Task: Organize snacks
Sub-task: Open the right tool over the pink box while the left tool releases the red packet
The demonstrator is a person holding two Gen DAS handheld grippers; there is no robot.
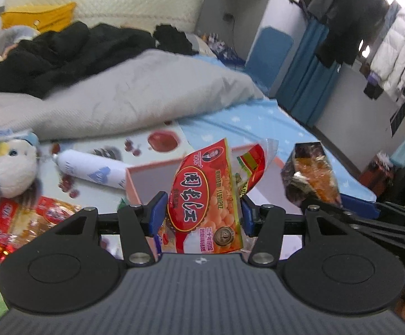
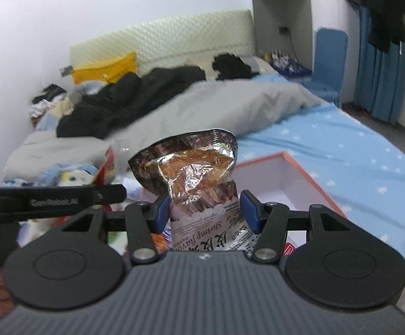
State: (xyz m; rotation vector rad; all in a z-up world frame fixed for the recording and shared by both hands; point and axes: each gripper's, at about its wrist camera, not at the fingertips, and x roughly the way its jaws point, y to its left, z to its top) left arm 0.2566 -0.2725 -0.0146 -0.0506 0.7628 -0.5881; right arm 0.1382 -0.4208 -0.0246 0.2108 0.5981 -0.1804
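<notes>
My left gripper (image 1: 201,213) is shut on a red snack packet (image 1: 205,195) with Chinese writing, held above the near edge of an open pink box (image 1: 141,178). My right gripper (image 2: 206,210) is shut on a brown and silver shrimp-flavour snack bag (image 2: 196,176), held above the same pink box (image 2: 300,178). That bag and the right gripper's fingers also show at the right of the left wrist view (image 1: 311,173). More red snack packets (image 1: 21,223) lie on the mat at the left.
The box sits on a fruit-print mat (image 1: 157,139) on a bed with a blue star sheet (image 1: 244,122). A plush toy (image 1: 9,167) and a white tube (image 1: 90,169) lie left. A grey duvet (image 1: 132,95) and black clothes (image 1: 62,53) lie behind.
</notes>
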